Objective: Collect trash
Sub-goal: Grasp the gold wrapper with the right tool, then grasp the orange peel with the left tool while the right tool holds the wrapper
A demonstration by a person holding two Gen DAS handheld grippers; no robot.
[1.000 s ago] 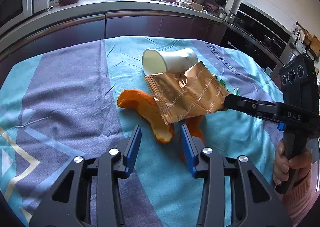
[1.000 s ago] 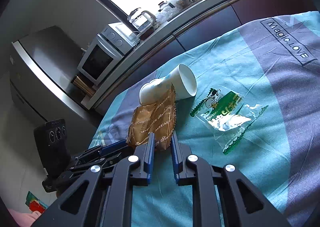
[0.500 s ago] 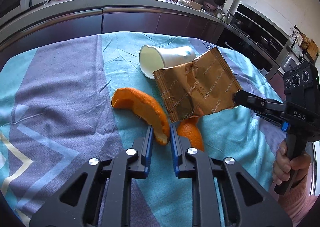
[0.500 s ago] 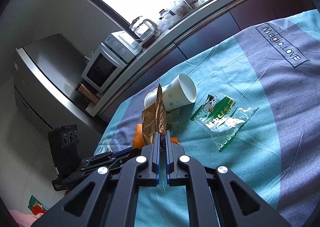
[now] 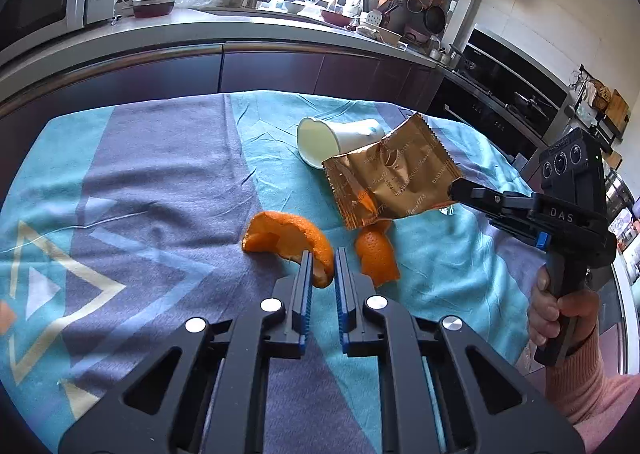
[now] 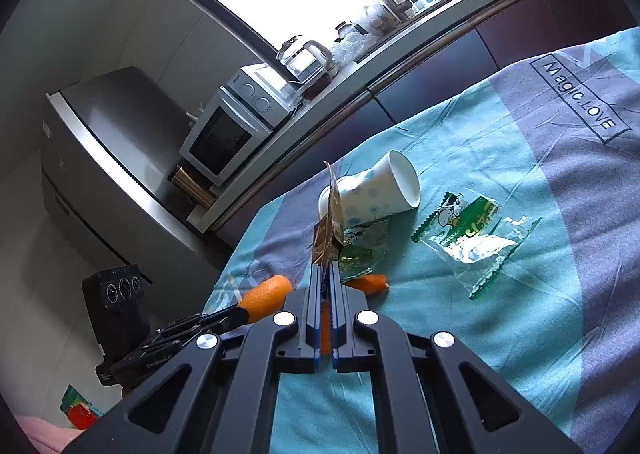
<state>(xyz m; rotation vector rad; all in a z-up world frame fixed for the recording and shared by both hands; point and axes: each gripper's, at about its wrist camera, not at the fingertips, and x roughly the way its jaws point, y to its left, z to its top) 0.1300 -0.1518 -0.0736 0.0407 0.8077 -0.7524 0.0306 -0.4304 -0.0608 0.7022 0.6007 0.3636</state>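
A curled orange peel (image 5: 288,234) sits between the closing jaws of my left gripper (image 5: 323,254), whose pads pinch its near end; it hangs just above the cloth. In the right wrist view the left gripper (image 6: 240,312) shows at the lower left with that orange peel (image 6: 266,294). My right gripper (image 6: 329,266) is shut on a gold snack wrapper (image 6: 326,238), held upright on edge. From the left wrist view, the right gripper (image 5: 454,187) holds the gold wrapper (image 5: 392,181) in the air. A second peel piece (image 5: 376,254) lies on the cloth.
A white dotted paper cup (image 6: 372,189) lies on its side behind the wrapper. A clear green-printed wrapper (image 6: 476,238) lies to its right. A teal and grey cloth (image 5: 140,193) covers the table. A kitchen counter with a microwave (image 6: 224,141) runs behind. A hand (image 5: 560,314) grips the right handle.
The left jaws closed around the orange peel and drew it back and up from the cloth. The right jaws closed on the gold wrapper and raised it upright off the table.
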